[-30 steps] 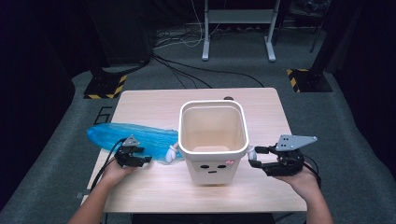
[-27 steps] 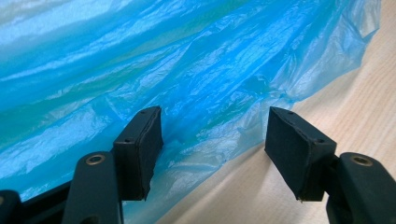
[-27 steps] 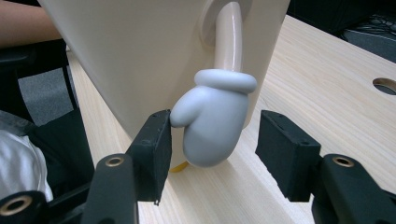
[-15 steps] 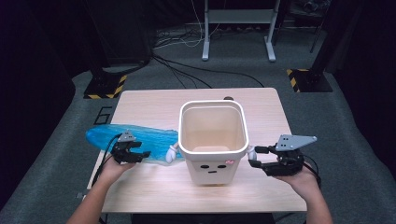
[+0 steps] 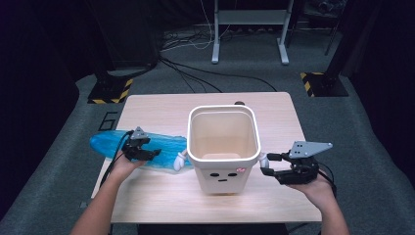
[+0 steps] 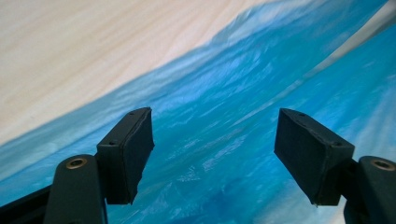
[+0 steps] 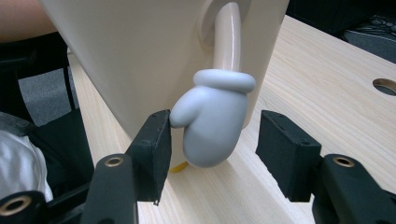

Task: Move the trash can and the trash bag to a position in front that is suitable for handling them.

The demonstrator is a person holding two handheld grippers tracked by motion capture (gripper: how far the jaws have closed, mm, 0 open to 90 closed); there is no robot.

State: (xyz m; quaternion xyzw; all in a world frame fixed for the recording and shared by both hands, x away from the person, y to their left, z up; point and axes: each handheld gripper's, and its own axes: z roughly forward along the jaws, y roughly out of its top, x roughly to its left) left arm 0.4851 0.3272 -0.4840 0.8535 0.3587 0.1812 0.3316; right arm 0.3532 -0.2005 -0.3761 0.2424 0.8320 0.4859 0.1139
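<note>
The cream bin (image 5: 222, 142) stands mid-desk (image 5: 161, 105) with nothing visible inside it. The blue plastic bag (image 5: 107, 145) lies flat at its nine o'clock, likely waiting to line it. The left tongs (image 5: 144, 152) hover over the bag; their jaws have just been opening and stand wide, gripping nothing. At three o'clock the right tongs (image 7: 212, 144) stand wide around the bin's mitten-shaped arm (image 7: 212, 126), seemingly to steady the bin.

Crumpled blue plastic bag (image 5: 147, 149) flat at table's left edge, cream bin (image 5: 222, 142) upright beside it, mitten-shaped handle (image 7: 212, 123)
</note>
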